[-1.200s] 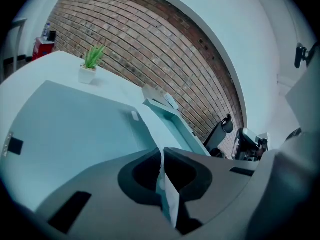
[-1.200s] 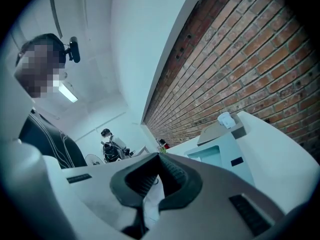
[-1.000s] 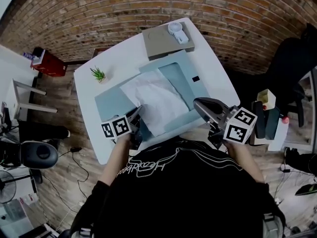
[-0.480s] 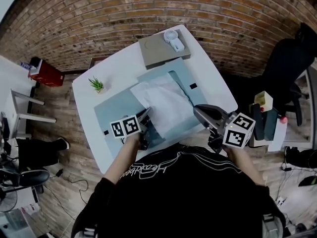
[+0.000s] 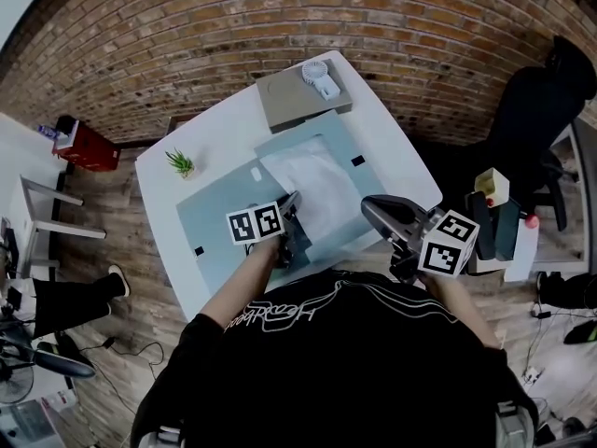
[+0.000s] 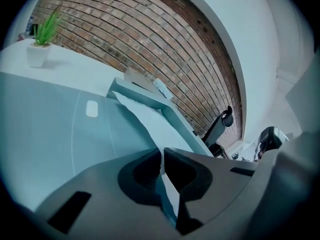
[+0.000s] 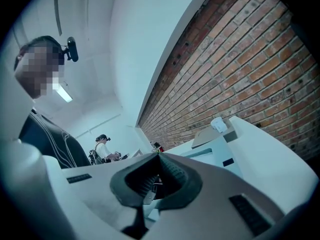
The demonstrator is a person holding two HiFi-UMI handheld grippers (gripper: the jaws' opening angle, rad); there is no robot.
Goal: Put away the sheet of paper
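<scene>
head view: left gripper (image 5: 291, 203) has been shifted right since the earlier frame, in over the white sheet of paper (image 5: 322, 185), which lies in the open grey-blue folder (image 5: 215, 222) on the white table (image 5: 233, 119). right gripper (image 5: 368, 205) hardly moved. counted: one sheet, one folder, two grippers.
left gripper view: jaws are clamped on the sheet's raised near edge.
right gripper view: jaws are closed together, nothing held.

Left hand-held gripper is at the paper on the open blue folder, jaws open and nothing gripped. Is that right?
Not quite. The left hand-held gripper is at the paper on the open blue folder, but its jaws are shut on the paper's near edge, not open. The left gripper view shows the sheet pinched between them.
</scene>
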